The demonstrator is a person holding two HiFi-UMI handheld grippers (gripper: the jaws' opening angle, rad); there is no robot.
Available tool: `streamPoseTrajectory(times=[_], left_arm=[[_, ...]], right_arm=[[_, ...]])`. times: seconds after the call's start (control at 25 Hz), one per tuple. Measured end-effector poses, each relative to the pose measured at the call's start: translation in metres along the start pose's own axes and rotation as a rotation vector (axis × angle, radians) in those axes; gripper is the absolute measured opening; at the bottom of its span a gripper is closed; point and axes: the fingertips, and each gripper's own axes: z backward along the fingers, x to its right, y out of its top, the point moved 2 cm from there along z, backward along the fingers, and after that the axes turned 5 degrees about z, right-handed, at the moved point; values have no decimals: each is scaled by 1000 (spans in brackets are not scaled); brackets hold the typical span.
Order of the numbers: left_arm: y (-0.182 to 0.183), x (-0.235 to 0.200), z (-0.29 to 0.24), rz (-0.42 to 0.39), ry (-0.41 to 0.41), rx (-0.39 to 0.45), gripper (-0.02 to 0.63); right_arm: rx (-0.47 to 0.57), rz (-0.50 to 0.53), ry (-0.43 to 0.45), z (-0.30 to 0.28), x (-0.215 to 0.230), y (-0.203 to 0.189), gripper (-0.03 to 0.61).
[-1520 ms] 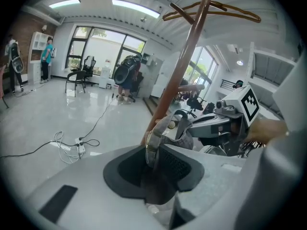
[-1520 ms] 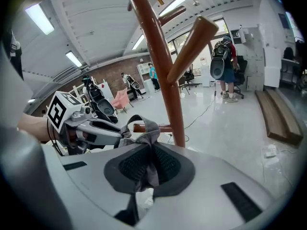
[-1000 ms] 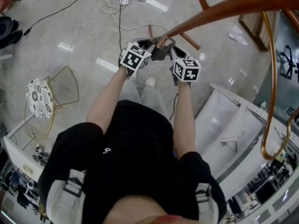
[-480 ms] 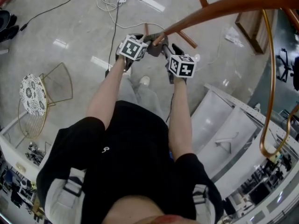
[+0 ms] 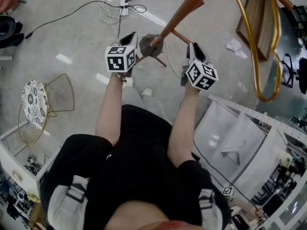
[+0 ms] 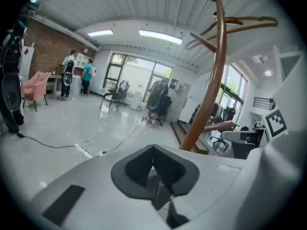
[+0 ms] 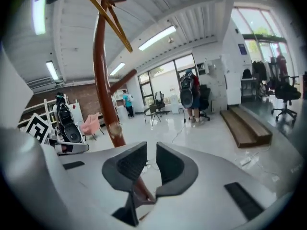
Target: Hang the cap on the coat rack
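A grey cap [image 5: 150, 46] sits over the tip of a brown branch of the coat rack [image 5: 184, 8], seen from above in the head view. My left gripper [image 5: 131, 36] is just left of the cap, shut, with nothing between its pads. My right gripper [image 5: 194, 48] is off to the cap's right, well apart from it. Its jaws are closing with a narrow gap left and nothing between them. The left gripper [image 6: 153, 150] view shows the rack's curved pole [image 6: 211, 80] rising ahead. The right gripper [image 7: 151, 153] view shows the same pole [image 7: 102, 80]. Neither gripper view shows the cap.
A gold wire chair with a patterned seat [image 5: 39, 101] stands at the left. Cables and a power strip [image 5: 125, 4] lie on the floor ahead. White shelving [image 5: 240, 138] is at the right, and a gold hoop [image 5: 255, 56] hangs above it. People [image 6: 72, 73] stand far back.
Both grippers were together at the cap on the branch tip. They have let go and drawn apart, left and right, and the cap stays on the branch.
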Motion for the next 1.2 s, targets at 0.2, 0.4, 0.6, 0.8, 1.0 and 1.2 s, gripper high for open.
streamPoseTrajectory(times=[0.2, 0.4, 0.6, 0.8, 1.0, 1.2], left_arm=[[73, 51, 39, -66, -42, 209, -2], [125, 95, 80, -141, -88, 353, -2], [152, 127, 101, -195, -90, 431, -2], [153, 137, 102, -220, -98, 435, -2], [151, 136, 103, -214, -93, 431, 0], [148, 131, 96, -200, -92, 429, -2]], right_arm=[[245, 116, 41, 40, -15, 90, 4], [413, 157, 139, 77, -48, 149, -4], [451, 229, 217, 91, -76, 172, -5], [432, 249, 250, 83, -86, 168, -5], [424, 253, 260, 79, -91, 169, -5], [416, 270, 262, 72, -91, 166, -5]])
